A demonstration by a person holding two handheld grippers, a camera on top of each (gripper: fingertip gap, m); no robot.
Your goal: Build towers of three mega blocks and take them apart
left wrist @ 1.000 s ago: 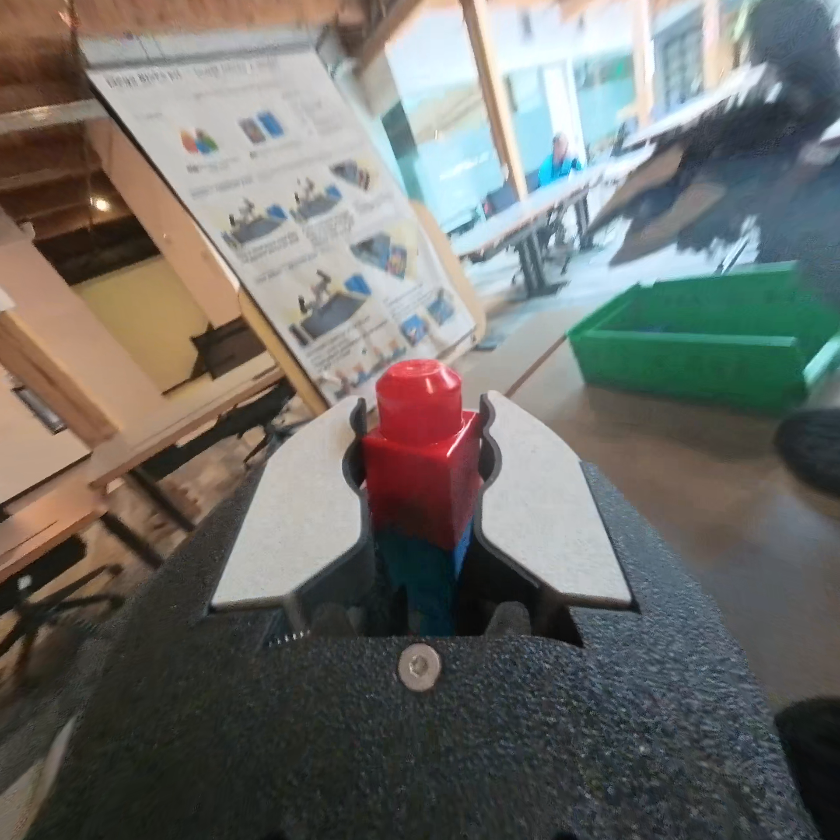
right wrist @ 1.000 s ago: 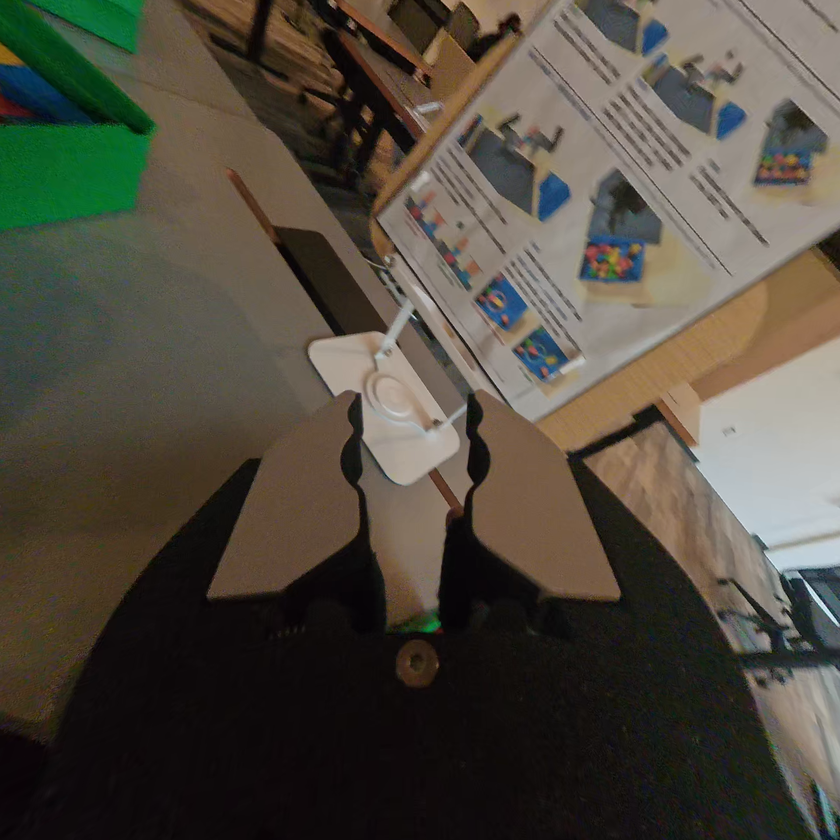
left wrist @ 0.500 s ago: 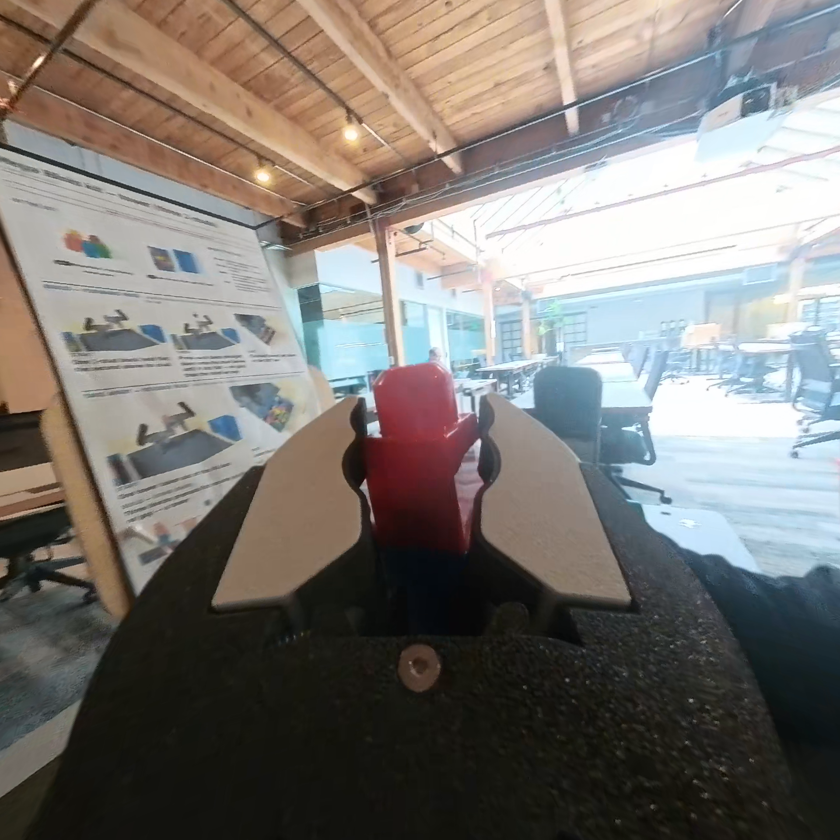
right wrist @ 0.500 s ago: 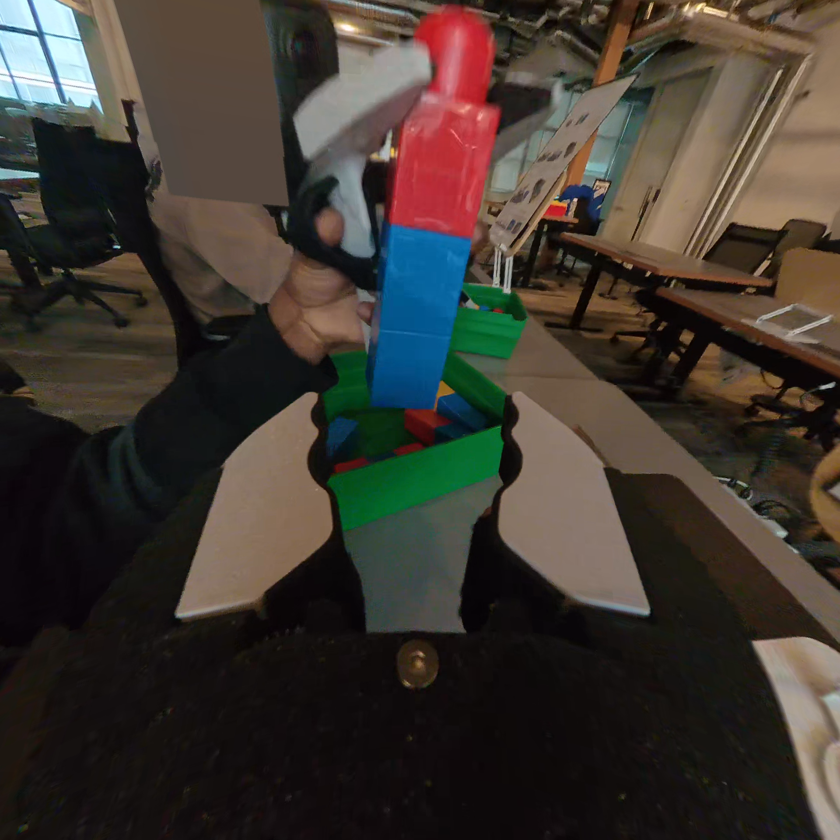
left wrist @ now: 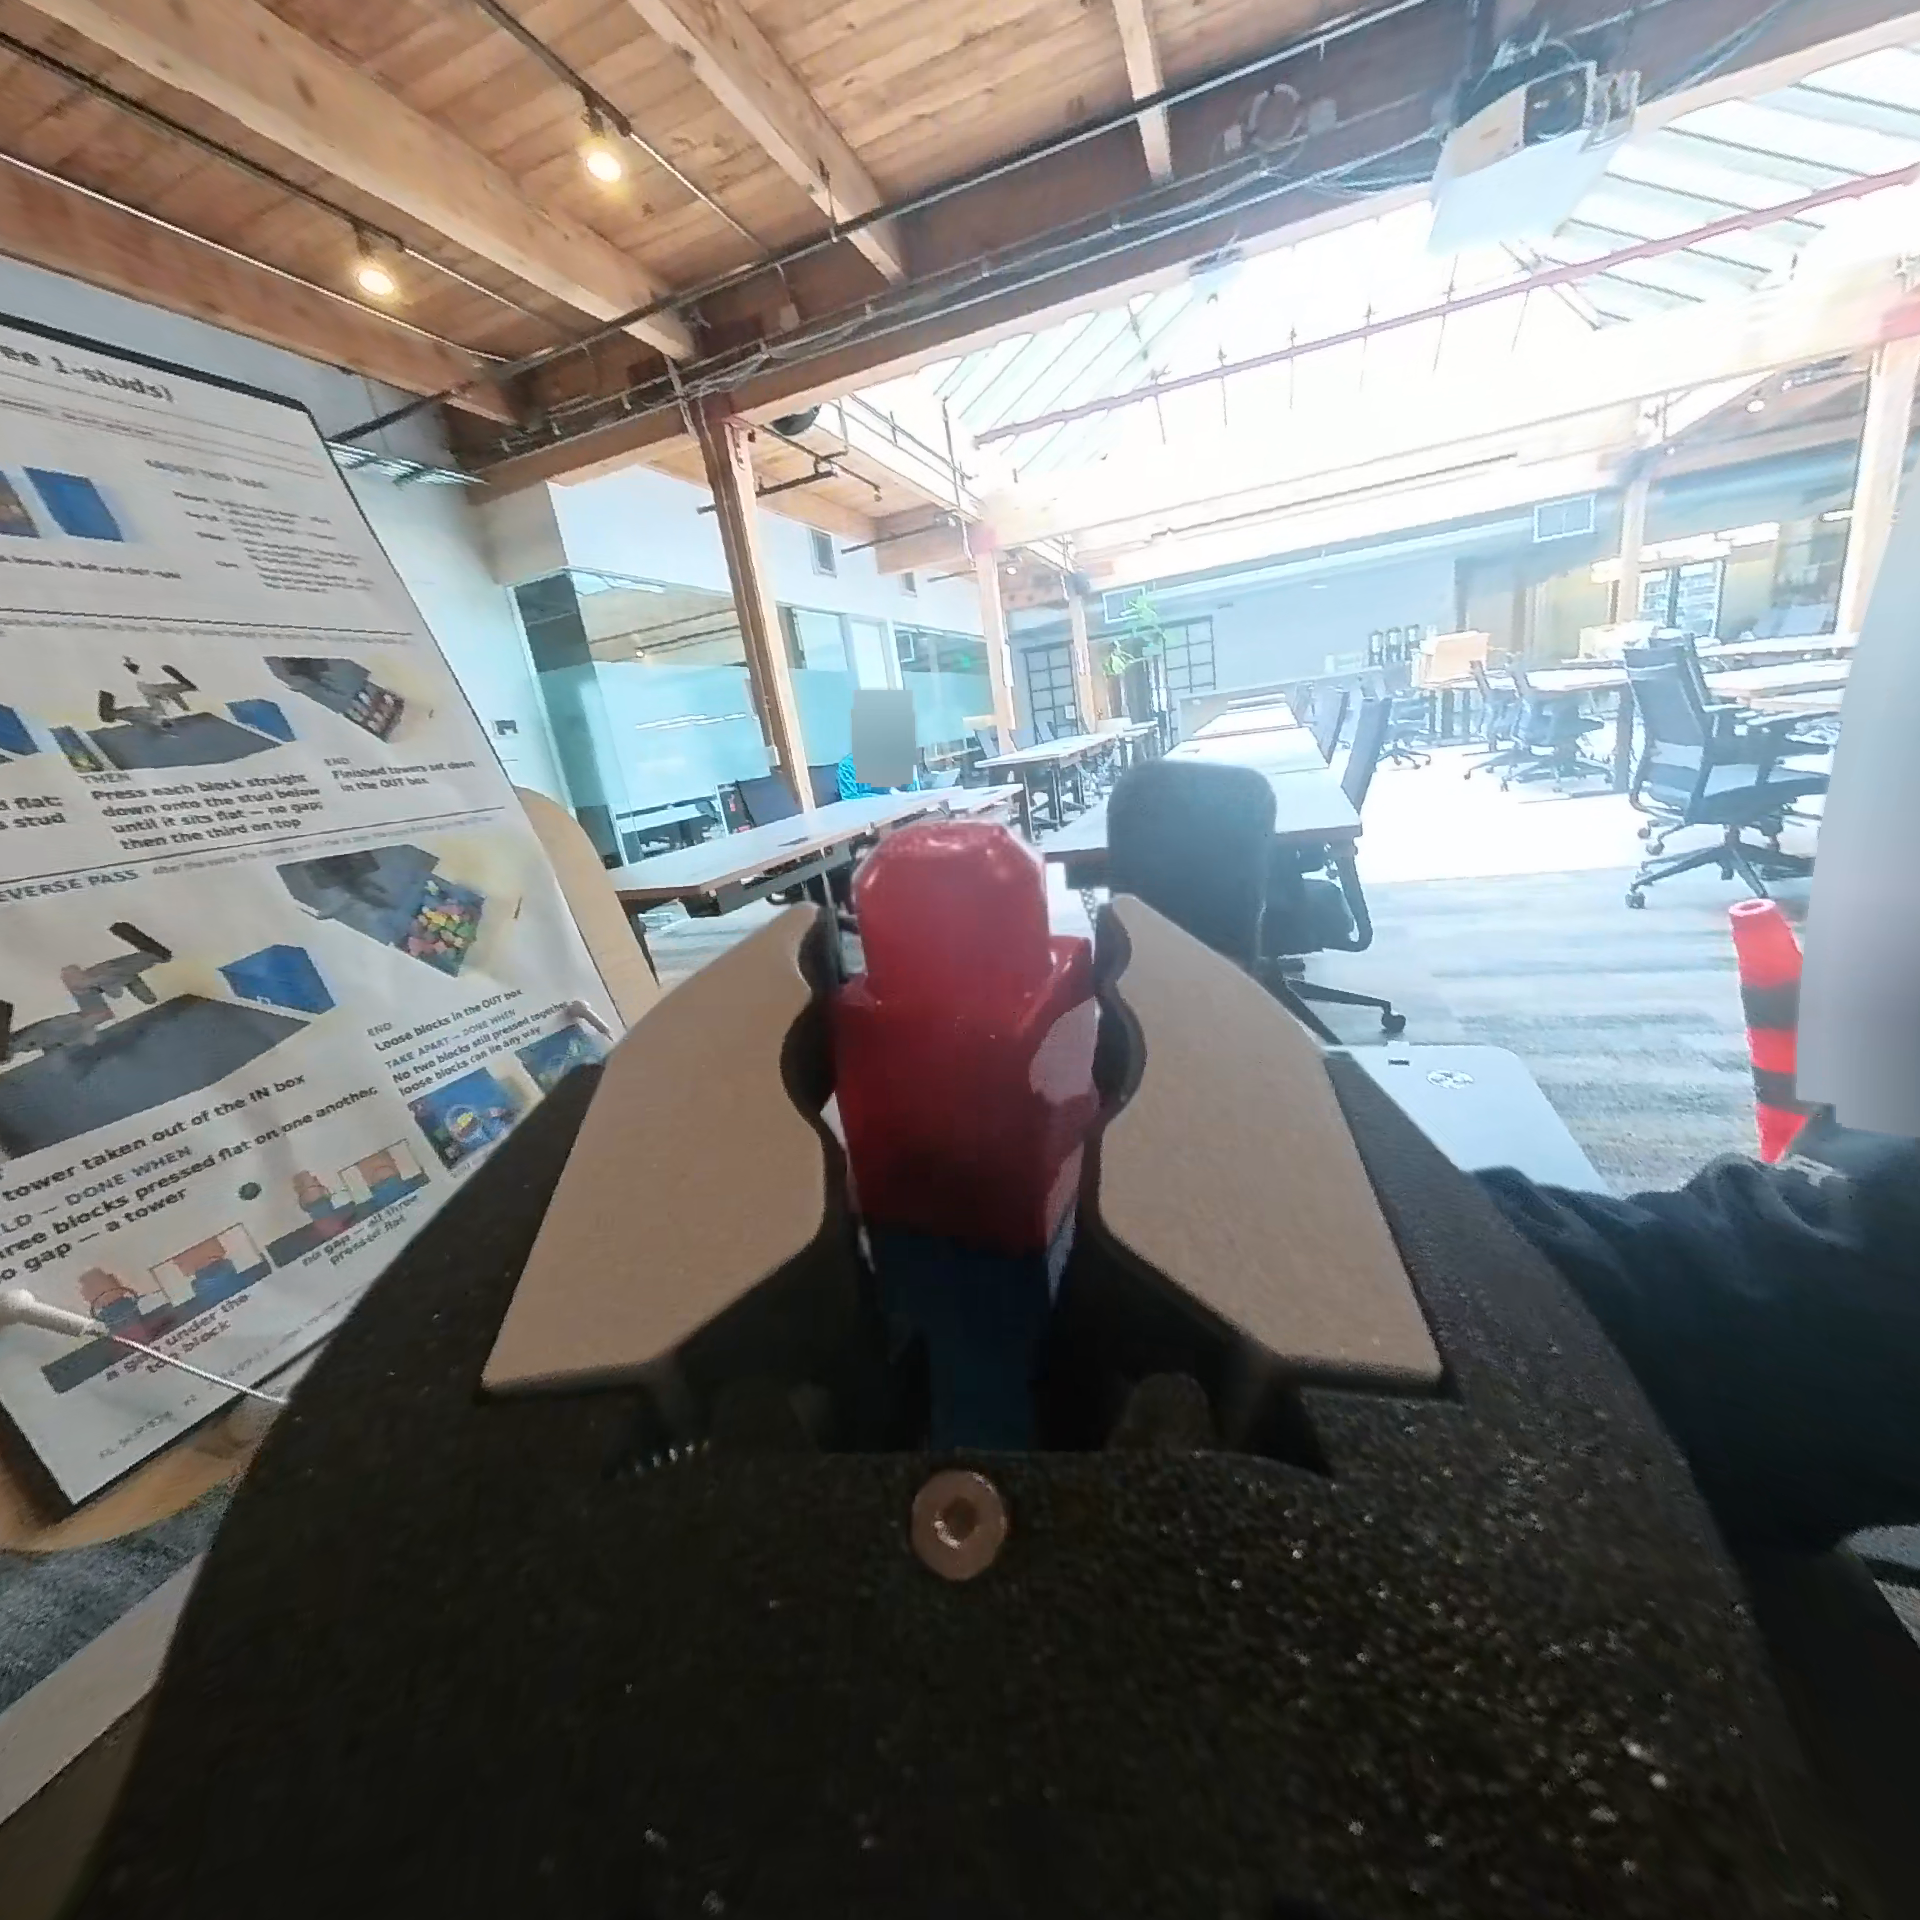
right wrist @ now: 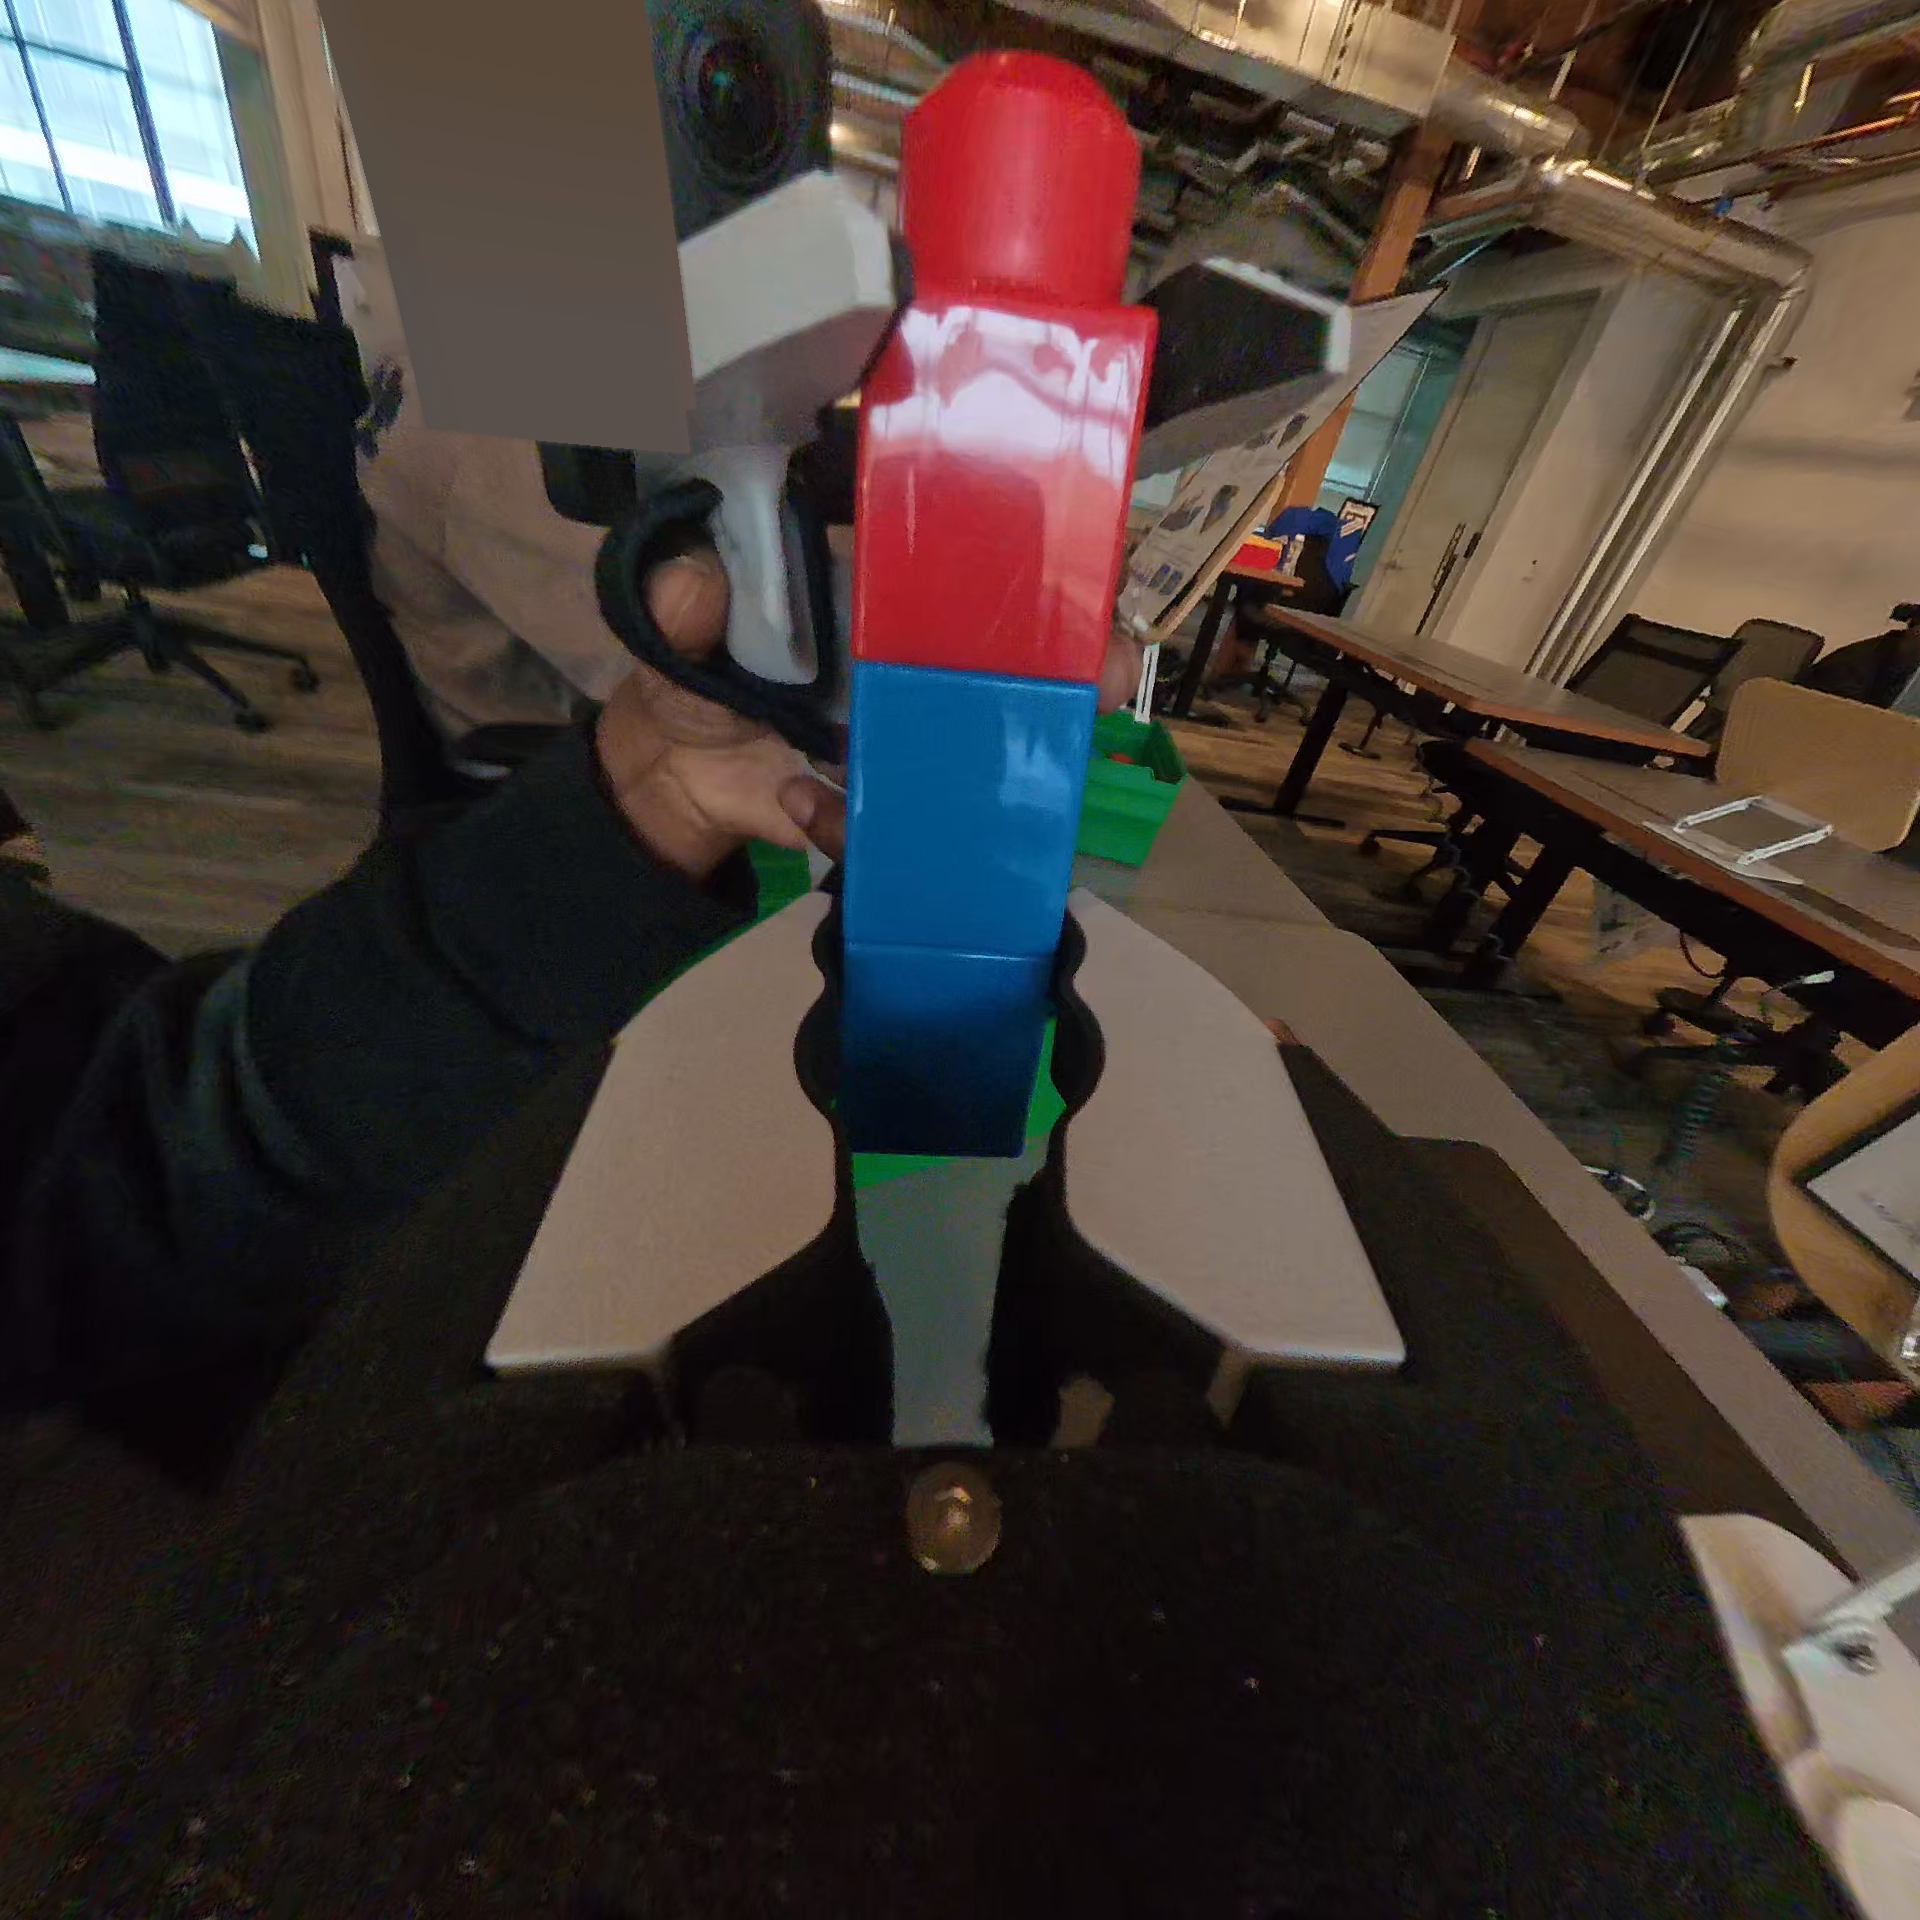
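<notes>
Closing in since half a second ago, the right gripper (right wrist: 948, 1039) now brackets the bottom blue block (right wrist: 940, 1049) of the three-block tower (right wrist: 977, 665), its fingers (right wrist: 717, 1143) at the block's sides, though whether they pinch it cannot be told. At left, the instruction board (left wrist: 208, 883) leans beside the left gripper (left wrist: 961, 1049), pinching the red top block (left wrist: 961, 1049) and holding the tower upright in the air. Behind the tower sit green bins (right wrist: 1132, 779) on the table (right wrist: 1351, 997), with a dark sleeve (left wrist: 1714, 1351) at right.
</notes>
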